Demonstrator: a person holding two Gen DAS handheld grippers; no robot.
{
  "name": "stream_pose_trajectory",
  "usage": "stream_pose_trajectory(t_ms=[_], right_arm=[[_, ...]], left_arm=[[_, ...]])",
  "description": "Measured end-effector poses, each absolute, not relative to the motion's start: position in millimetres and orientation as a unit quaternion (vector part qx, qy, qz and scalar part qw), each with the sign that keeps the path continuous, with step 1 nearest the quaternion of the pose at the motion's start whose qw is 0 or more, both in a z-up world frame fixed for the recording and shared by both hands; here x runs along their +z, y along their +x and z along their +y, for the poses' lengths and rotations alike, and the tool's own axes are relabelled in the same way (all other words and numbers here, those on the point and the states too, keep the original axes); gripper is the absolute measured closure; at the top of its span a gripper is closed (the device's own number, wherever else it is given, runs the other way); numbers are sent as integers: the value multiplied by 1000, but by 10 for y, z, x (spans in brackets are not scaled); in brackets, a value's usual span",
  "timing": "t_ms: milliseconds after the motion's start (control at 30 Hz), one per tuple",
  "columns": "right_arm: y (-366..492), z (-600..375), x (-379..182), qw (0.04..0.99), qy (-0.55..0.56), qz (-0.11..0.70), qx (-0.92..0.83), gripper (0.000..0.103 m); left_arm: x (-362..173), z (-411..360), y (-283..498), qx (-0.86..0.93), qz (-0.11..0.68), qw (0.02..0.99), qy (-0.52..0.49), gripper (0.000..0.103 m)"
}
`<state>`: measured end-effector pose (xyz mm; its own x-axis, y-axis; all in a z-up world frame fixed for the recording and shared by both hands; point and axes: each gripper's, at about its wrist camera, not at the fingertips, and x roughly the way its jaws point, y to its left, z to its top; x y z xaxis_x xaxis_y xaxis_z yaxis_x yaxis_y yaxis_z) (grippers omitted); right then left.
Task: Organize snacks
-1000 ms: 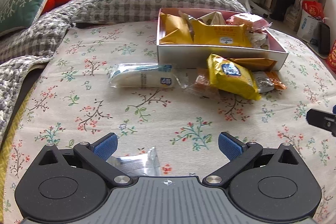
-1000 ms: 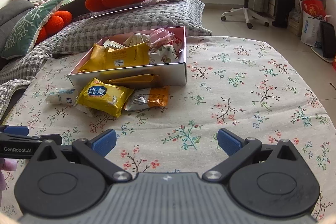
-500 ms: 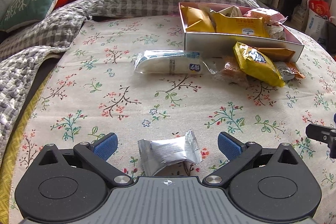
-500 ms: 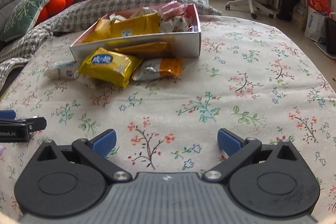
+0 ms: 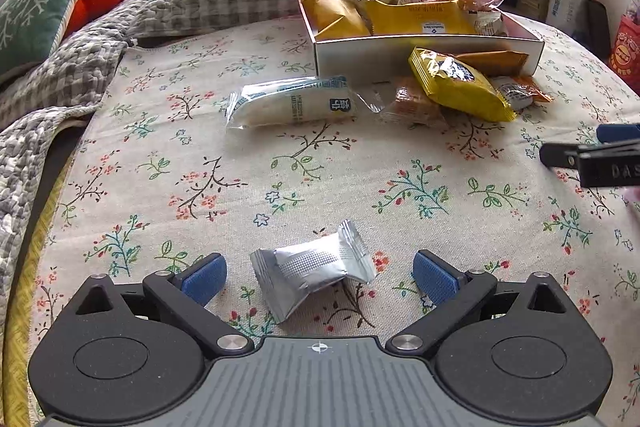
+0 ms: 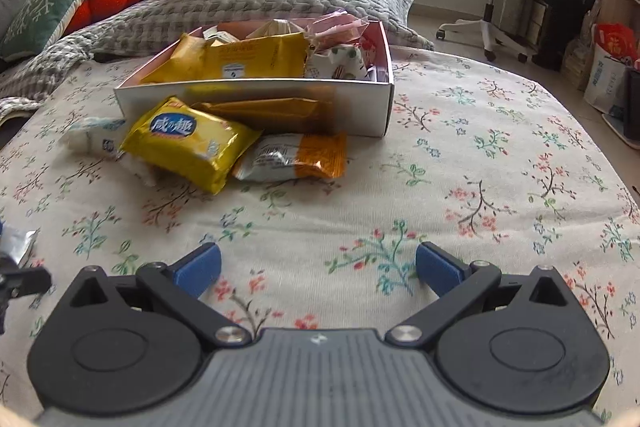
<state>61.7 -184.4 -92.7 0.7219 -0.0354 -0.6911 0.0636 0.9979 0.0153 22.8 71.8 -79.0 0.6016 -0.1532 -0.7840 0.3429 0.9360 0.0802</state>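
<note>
Left gripper [image 5: 319,277] is hanging w/ fingers spread wide around 1 silver packet [image 5: 314,265] lying on the floral cloth [image 5: 200,163], not touching it. Right gripper [image 6: 318,265] is also gaping, nothing between its fingers. Box [image 6: 256,99] is sitting further back, approx 5 snacks inside; 5 more are lying loose in front: 1 yellow pack [image 6: 188,143], 1 white roll [image 5: 290,101], 3 orange-ish ones.

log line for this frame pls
left gripper: open, silver packet between fingers, ungrasped | right gripper: open, empty | box: part filled | loose snacks beside box
</note>
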Motion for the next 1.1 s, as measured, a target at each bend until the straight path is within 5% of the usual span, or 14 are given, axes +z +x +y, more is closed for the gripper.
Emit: stream_pose_trajectory(t_ms=[200,367,667,1100], right_arm=[[784,-1956,-930,927,26,371,-42,0],[912,-2002,-922,926,26,373,-43,0],[1009,-1977,-940,936,8,353,4,0],[933,-1780,-832,934,-21,345,84,57]], left_arm=[[-746,695,201,-161,425,884,106,27],[-711,643,205,-163,421,886,103,59],[-723,555,316,-139,410,897,87,68],[-705,298,462,-165,380,908,64,62]])
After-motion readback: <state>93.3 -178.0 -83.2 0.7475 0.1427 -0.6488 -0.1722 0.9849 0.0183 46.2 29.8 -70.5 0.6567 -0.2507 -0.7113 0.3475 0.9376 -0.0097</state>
